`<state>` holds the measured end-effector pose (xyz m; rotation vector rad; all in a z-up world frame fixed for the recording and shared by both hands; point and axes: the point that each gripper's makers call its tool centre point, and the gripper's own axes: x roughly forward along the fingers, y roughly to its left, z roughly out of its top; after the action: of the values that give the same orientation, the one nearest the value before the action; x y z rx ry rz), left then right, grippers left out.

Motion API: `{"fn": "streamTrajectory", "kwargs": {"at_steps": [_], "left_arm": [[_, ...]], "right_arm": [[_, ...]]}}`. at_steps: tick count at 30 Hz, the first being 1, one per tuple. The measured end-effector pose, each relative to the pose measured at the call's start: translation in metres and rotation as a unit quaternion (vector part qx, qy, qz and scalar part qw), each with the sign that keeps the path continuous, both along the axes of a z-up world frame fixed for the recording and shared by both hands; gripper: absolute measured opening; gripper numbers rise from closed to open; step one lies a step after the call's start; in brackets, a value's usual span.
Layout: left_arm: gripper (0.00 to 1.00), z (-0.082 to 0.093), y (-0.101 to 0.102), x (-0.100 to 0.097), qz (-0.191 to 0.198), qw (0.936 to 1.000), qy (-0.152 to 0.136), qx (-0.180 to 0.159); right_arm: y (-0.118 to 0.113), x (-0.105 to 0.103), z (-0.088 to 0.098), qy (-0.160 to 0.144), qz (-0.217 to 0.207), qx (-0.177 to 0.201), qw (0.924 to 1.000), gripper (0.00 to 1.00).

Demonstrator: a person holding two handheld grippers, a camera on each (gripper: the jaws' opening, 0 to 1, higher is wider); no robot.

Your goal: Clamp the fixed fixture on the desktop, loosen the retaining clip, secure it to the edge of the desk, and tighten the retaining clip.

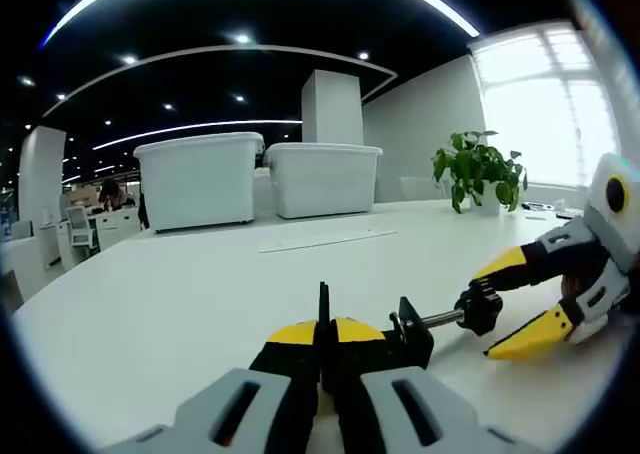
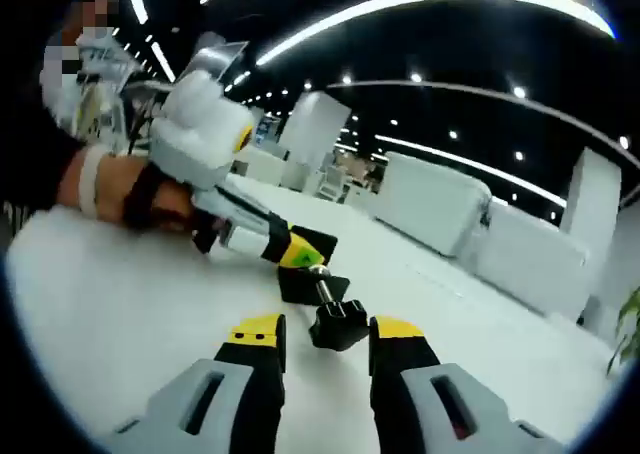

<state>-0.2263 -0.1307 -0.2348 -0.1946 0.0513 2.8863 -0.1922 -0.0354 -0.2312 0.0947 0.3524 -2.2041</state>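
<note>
A black clamp fixture [image 1: 412,340] lies on the white table [image 1: 170,294], with its threaded rod [image 1: 441,319] and black knob [image 1: 480,307] pointing right. My left gripper [image 1: 322,339] is shut on the fixture's thin black plate. My right gripper [image 1: 485,314] comes in from the right, open, with one yellow fingertip [image 1: 505,264] above the knob and one below. In the right gripper view the knob [image 2: 340,324] sits between the open right gripper [image 2: 328,326] fingers. Behind it, the left gripper [image 2: 290,249] holds the fixture body [image 2: 300,282].
Two white storage bins [image 1: 200,179] [image 1: 322,177] stand at the table's far side, and a potted plant [image 1: 480,169] at the far right. A flat white strip [image 1: 330,239] lies mid-table. A person's hand [image 2: 130,194] holds the left gripper.
</note>
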Motion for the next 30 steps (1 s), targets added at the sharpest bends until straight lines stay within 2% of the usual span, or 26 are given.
{"fn": "streamTrajectory", "kwargs": {"at_steps": [1, 3, 4, 5, 7, 8, 10, 11, 12, 16, 17, 18, 20, 21, 23, 25, 26, 27, 30], "left_arm": [[0.04, 0.000, 0.000, 0.000, 0.000, 1.0000, 0.000, 0.000], [0.04, 0.000, 0.000, 0.000, 0.000, 1.0000, 0.000, 0.000], [0.04, 0.000, 0.000, 0.000, -0.001, 1.0000, 0.000, 0.000], [0.04, 0.000, 0.000, 0.000, -0.001, 1.0000, 0.000, -0.001], [0.04, 0.000, 0.000, 0.000, -0.001, 1.0000, 0.000, 0.000], [0.04, 0.000, 0.000, 0.000, -0.001, 1.0000, 0.000, 0.000], [0.04, 0.000, 0.000, 0.000, -0.001, 1.0000, 0.000, -0.001], [0.04, 0.000, 0.000, 0.000, -0.001, 1.0000, 0.000, 0.000], [0.04, 0.000, 0.000, 0.000, -0.002, 1.0000, 0.000, -0.001], [0.04, 0.000, 0.000, 0.000, 0.000, 1.0000, 0.000, -0.001], [0.04, 0.000, -0.001, 0.000, 0.000, 1.0000, 0.000, -0.001], [0.04, 0.000, -0.001, -0.001, 0.000, 1.0000, 0.000, -0.001], [0.04, 0.000, -0.001, 0.000, 0.001, 1.0000, -0.001, 0.000], [0.04, 0.000, -0.001, -0.001, 0.001, 1.0000, -0.001, 0.000], [0.04, 0.000, -0.001, -0.001, 0.000, 1.0000, -0.001, 0.000], [0.04, 0.000, -0.001, 0.000, 0.000, 1.0000, -0.001, 0.001], [0.04, 0.000, -0.001, 0.000, 0.000, 1.0000, -0.001, 0.001], [0.04, 0.000, -0.001, -0.001, 0.000, 1.0000, -0.001, 0.001], [0.04, 0.000, -0.001, -0.001, 0.000, 1.0000, -0.001, 0.000]], "right_arm": [[0.002, -0.002, 0.002, -0.038, -0.007, -0.036, 0.9986, 0.32], [0.005, -0.006, -0.002, -0.134, -0.026, -0.096, 0.9859, 0.34], [0.005, -0.006, -0.002, -0.167, -0.030, -0.126, 0.9773, 0.34], [0.006, -0.006, -0.006, -0.217, -0.031, -0.155, 0.9633, 0.33], [0.006, -0.007, -0.011, -0.267, -0.034, -0.181, 0.9459, 0.31], [0.007, -0.008, -0.015, -0.281, -0.038, -0.181, 0.9417, 0.30], [0.006, -0.008, -0.017, -0.291, -0.036, -0.184, 0.9380, 0.25], [0.003, -0.006, -0.015, -0.312, -0.031, -0.200, 0.9285, 0.23], [0.003, -0.006, -0.014, -0.319, -0.034, -0.208, 0.9240, 0.23], [0.002, -0.006, -0.014, -0.312, -0.035, -0.204, 0.9271, 0.22], [0.002, -0.006, -0.013, -0.296, -0.037, -0.195, 0.9343, 0.22], [0.002, -0.006, -0.009, -0.255, -0.030, -0.173, 0.9508, 0.21], [0.000, -0.004, -0.006, -0.186, -0.016, -0.121, 0.9748, 0.21], [-0.001, -0.003, -0.005, -0.150, -0.008, -0.098, 0.9838, 0.21], [-0.002, -0.002, -0.003, -0.075, 0.007, -0.044, 0.9962, 0.21], [-0.003, -0.001, -0.003, -0.011, 0.014, 0.004, 0.9998, 0.21], [-0.004, -0.002, -0.002, 0.032, 0.019, 0.034, 0.9987, 0.21], [-0.005, -0.001, -0.001, 0.062, 0.022, 0.053, 0.9964, 0.21], [-0.005, 0.000, -0.003, 0.112, 0.012, 0.089, 0.9896, 0.21]]}}
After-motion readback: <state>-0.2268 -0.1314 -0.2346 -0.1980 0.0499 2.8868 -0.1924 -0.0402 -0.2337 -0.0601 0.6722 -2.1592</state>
